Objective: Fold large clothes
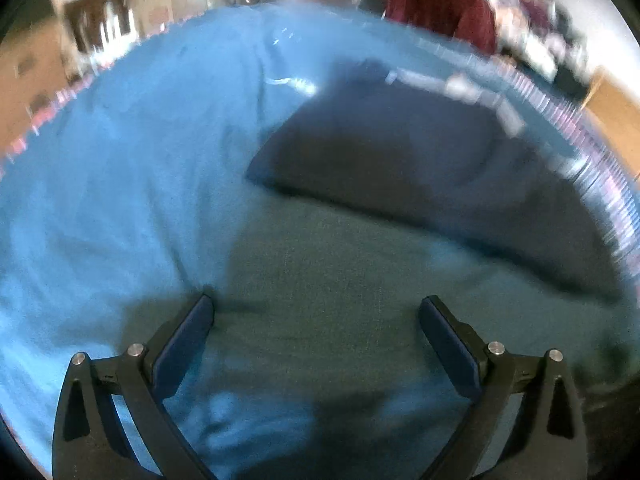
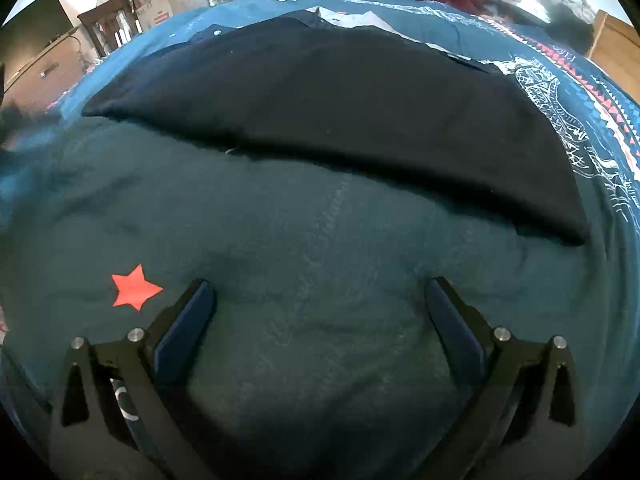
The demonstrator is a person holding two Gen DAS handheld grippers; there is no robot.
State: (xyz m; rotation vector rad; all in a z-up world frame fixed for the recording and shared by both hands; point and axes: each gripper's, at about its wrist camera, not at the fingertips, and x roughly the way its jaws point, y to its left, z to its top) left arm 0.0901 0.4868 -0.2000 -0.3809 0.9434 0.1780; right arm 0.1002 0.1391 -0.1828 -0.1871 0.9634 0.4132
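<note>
Both my grippers, left gripper [image 1: 316, 312] and right gripper [image 2: 320, 294], have fingers spread wide, holding nothing, over the teal bedspread [image 2: 320, 248]. The dark navy garment [image 2: 340, 120] lies folded flat just ahead.

Both wrist views look forward and down along spread fingers, close above a blue bedspread [image 1: 120, 140]. Left view: blurred, dark garment [image 1: 400, 160] ahead and right of the fingers. Right view: nearer; the same garment [image 2: 340, 112] spans the frame ahead.
</note>
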